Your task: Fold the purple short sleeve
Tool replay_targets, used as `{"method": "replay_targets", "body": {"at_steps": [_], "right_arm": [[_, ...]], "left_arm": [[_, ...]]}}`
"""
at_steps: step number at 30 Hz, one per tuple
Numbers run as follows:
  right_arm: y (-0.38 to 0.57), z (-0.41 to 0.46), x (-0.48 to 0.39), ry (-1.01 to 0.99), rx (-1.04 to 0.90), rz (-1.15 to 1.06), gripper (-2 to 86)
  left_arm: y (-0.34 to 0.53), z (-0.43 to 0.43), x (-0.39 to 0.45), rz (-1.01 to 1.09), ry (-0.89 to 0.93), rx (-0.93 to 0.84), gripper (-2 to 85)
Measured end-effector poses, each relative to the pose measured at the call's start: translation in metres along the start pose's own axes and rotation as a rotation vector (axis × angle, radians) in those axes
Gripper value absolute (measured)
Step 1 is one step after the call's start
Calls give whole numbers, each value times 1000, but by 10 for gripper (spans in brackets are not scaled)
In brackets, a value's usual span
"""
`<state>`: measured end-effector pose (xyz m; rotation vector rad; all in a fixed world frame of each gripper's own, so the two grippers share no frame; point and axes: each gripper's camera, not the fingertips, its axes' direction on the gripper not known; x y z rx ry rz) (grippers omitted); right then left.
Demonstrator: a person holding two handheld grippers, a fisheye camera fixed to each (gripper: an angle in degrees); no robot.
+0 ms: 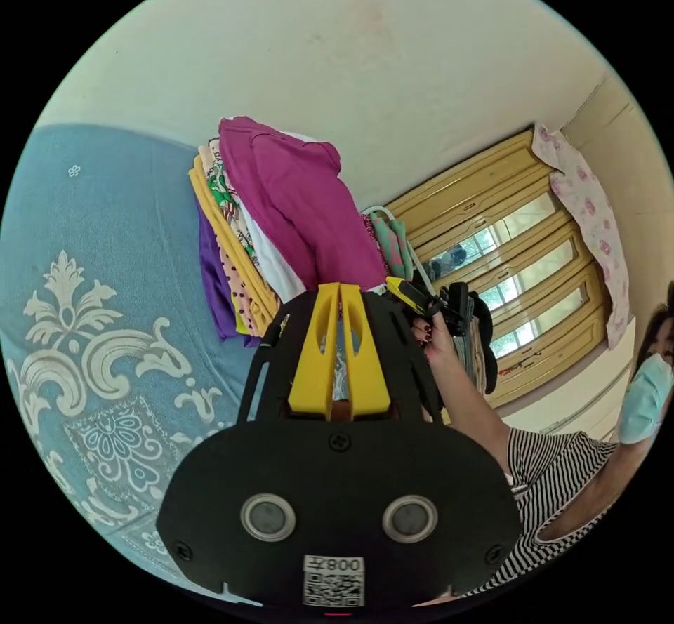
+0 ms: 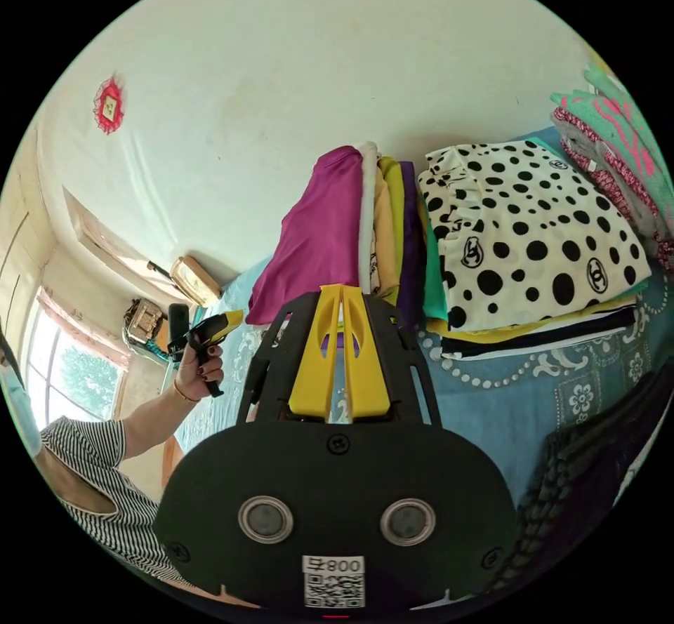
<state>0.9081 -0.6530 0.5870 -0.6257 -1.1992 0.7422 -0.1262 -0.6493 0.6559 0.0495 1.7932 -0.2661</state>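
Observation:
A magenta-purple garment (image 1: 295, 196) lies folded on top of a stack of folded clothes on the blue patterned bed cover (image 1: 91, 245). A darker violet piece (image 1: 210, 266) sits lower in the same stack. My left gripper (image 1: 340, 288) points at the stack, its yellow jaws together with nothing between them. In the right gripper view the magenta garment (image 2: 316, 238) is just beyond my right gripper (image 2: 341, 290), whose jaws are also together and empty. Each view shows the other gripper held in a hand: the right gripper (image 1: 397, 286) and the left gripper (image 2: 235, 316).
A second stack topped by a white black-dotted garment (image 2: 533, 231) lies beside the first on the bed cover (image 2: 491, 406). More clothes (image 2: 618, 133) lie past it. A person in a striped top (image 1: 554, 469) stands near wooden-framed windows (image 1: 519, 280) with a floral curtain (image 1: 590, 217).

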Motion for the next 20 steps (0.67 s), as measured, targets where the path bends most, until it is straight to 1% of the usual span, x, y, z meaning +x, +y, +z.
{"method": "replay_targets", "body": {"at_steps": [3, 5, 8, 10, 14, 18, 20], "right_arm": [[5, -12, 2, 113, 68, 23, 7], [6, -12, 4, 168, 84, 54, 15], [3, -5, 2, 274, 77, 78, 34], [0, 3, -5, 356, 60, 66, 49], [-2, 20, -21, 431, 25, 25, 57], [2, 43, -43, 505, -7, -17, 77], [6, 53, -49, 539, -25, -26, 79]], "left_arm": [[27, -16, -4, 8, 40, -35, 2], [54, -21, -1, 22, 41, -102, 2], [92, -25, 4, 29, 70, -172, 2], [115, -26, 9, 46, 56, -224, 2], [160, -29, 20, 58, 38, -313, 2], [186, -32, 24, 30, 56, -343, 2], [197, -33, 26, 5, 95, -341, 2]]}}
